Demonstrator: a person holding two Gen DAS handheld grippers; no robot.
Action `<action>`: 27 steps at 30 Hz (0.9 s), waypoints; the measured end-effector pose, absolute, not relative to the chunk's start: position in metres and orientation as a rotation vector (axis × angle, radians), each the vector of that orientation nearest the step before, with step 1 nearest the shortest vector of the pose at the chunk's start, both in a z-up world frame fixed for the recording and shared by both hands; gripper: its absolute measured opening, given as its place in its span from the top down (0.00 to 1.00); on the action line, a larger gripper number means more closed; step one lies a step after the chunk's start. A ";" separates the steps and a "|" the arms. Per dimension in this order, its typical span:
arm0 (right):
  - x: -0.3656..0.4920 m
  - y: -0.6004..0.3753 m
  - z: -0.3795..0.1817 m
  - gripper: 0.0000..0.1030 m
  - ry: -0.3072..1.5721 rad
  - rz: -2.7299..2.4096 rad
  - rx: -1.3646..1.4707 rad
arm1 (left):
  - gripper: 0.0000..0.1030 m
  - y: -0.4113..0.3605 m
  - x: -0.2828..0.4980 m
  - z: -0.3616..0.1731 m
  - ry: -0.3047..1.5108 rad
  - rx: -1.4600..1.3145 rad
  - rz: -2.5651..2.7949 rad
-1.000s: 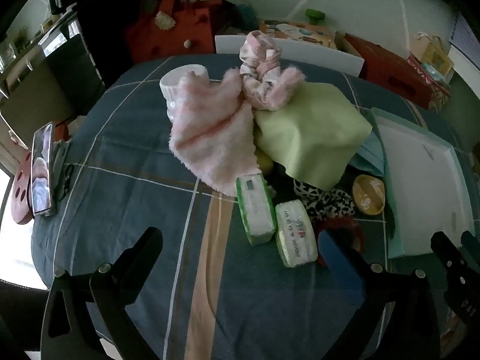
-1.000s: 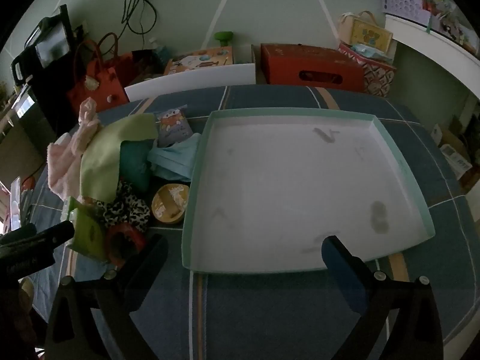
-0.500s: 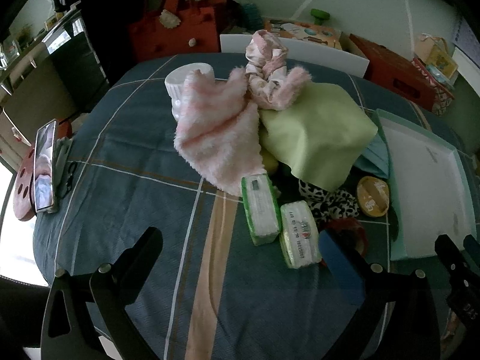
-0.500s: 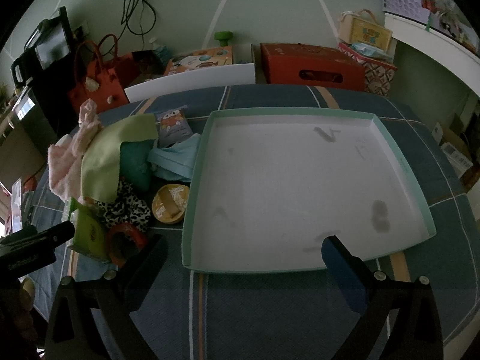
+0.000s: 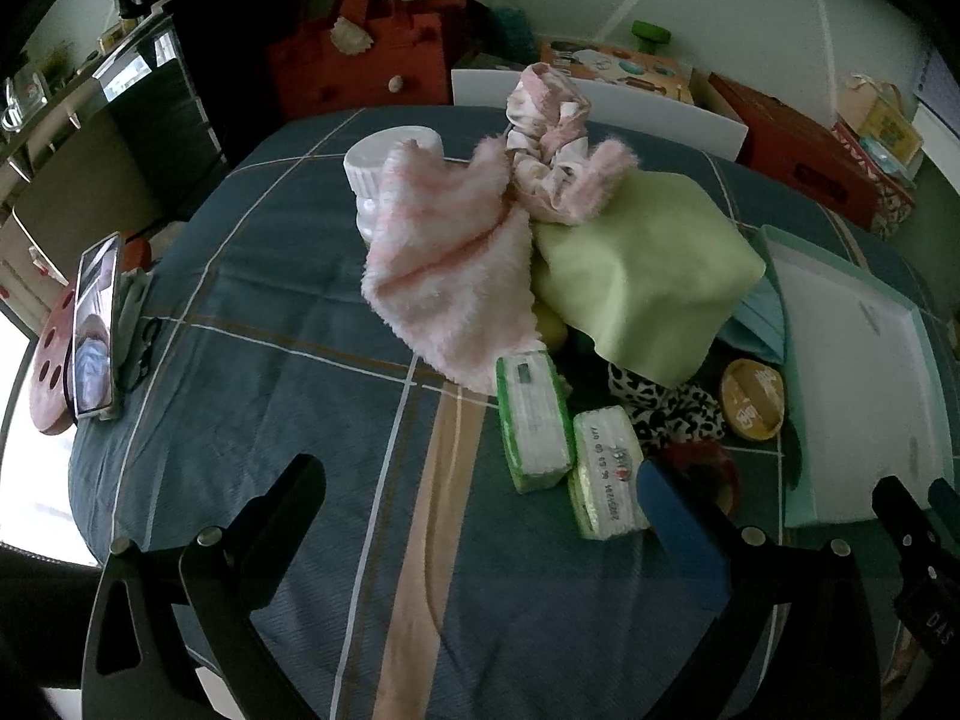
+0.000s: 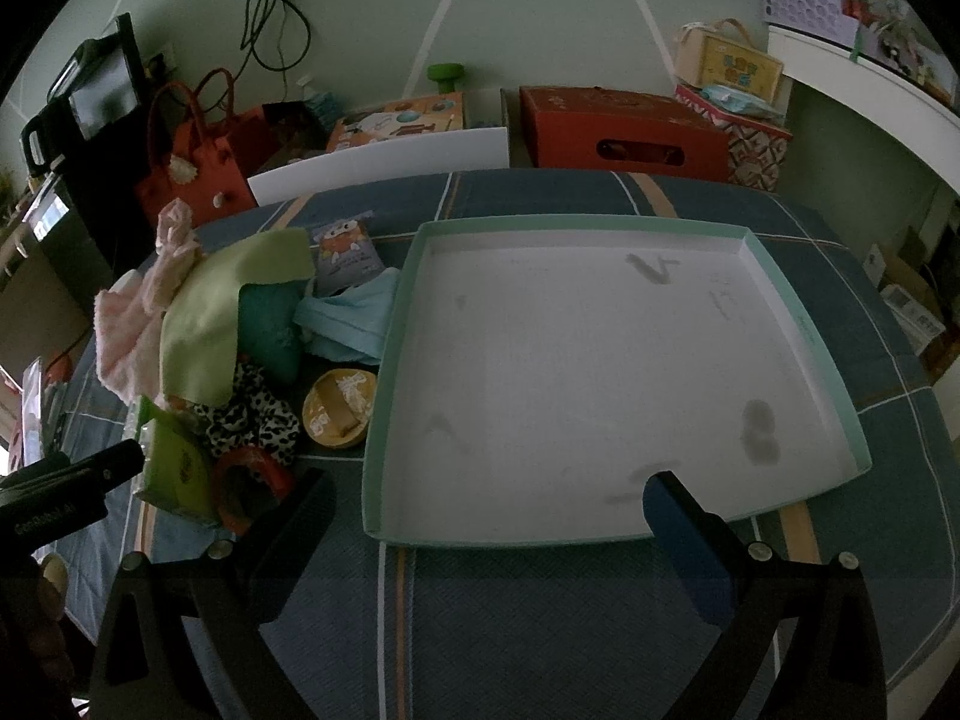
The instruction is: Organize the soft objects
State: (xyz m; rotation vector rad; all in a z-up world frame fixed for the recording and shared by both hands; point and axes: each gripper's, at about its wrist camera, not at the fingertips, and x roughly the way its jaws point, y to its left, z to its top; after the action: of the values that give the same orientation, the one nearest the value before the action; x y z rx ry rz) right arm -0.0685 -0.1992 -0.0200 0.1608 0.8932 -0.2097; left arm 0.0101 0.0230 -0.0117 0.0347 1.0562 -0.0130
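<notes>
A pile of soft things lies mid-table: a fluffy pink cloth [image 5: 450,276], a pink scrunchie [image 5: 549,138], a green cloth [image 5: 642,264] and a leopard-print scrunchie [image 5: 666,408]. Two green tissue packs [image 5: 534,414] lie in front of the pile. My left gripper [image 5: 480,516] is open, hovering short of the packs with nothing between its fingers. In the right wrist view a wide white tray with a mint rim [image 6: 798,312] lies bare. My right gripper [image 6: 486,516] is open over the tray's near edge. The pile [image 6: 198,312] sits left of the tray.
A white jar [image 5: 375,168] stands behind the pink cloth. A phone [image 5: 93,324] leans at the table's left edge. A yellow tin [image 6: 339,408], a red tape roll [image 6: 252,480], a teal pouch [image 6: 273,324] and a snack packet [image 6: 345,249] lie by the tray. Boxes and a red bag stand behind.
The left gripper has drifted slightly left and back, so the pile sits a little further right in its view. The right gripper has barely moved.
</notes>
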 end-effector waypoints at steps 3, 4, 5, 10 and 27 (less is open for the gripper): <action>-0.069 -0.199 -0.019 0.00 0.886 -0.210 0.155 | 0.00 0.024 0.011 -0.011 1.056 0.033 -0.013; -0.068 -0.199 -0.019 0.00 0.886 -0.210 0.156 | 0.00 0.024 0.011 -0.011 1.055 0.034 -0.014; -0.068 -0.199 -0.019 0.00 0.886 -0.211 0.157 | 0.00 0.025 0.011 -0.011 1.055 0.034 -0.014; -0.068 -0.199 -0.019 0.00 0.886 -0.211 0.158 | 0.00 0.025 0.011 -0.010 1.055 0.033 -0.013; -0.068 -0.198 -0.019 0.00 0.888 -0.206 0.154 | 0.00 0.027 0.012 -0.009 1.053 0.030 -0.007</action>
State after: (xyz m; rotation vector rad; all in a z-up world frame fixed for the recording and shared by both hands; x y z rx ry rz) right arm -0.0684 -0.1984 -0.0187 0.1542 0.8877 -0.2064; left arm 0.0125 0.0269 -0.0092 0.0299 1.0525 -0.0074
